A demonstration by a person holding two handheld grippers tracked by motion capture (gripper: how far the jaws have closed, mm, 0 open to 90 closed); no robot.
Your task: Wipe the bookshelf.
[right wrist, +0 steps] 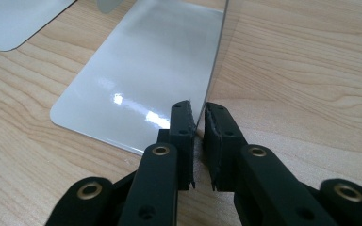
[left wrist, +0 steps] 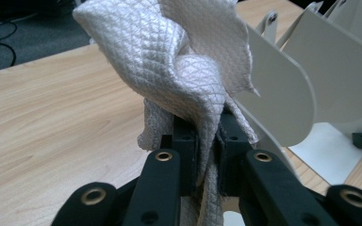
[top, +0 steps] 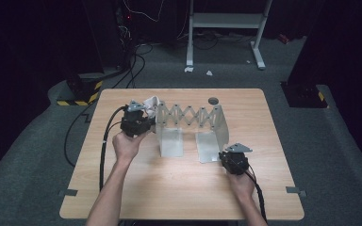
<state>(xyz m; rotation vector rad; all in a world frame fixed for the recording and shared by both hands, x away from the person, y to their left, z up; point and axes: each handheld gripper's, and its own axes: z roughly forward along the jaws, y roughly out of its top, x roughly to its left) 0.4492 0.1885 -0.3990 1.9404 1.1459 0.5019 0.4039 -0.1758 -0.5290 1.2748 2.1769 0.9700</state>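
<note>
A: High view first. Two forearms nearest; left gripper (top: 139,118) clamps one white cloth (top: 151,103) at the left end of one grey expanding rack (top: 191,126).
B: Rack axis?
A: Runs left-right across the wooden table (top: 179,188); dark room, grey floor.
B: Left gripper view?
A: Jaws narrow, pinching the quilted cloth (left wrist: 188,70), bunched upward.
B: Right gripper view?
A: Right gripper (right wrist: 198,136) nearly closed on the rack's plate (right wrist: 151,66) edge.

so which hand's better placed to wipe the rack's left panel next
Left, most likely. The left gripper is shut on the white cloth, right beside the extendable rack. The right gripper pinches the rack's base plate, seemingly steadying it.
</note>
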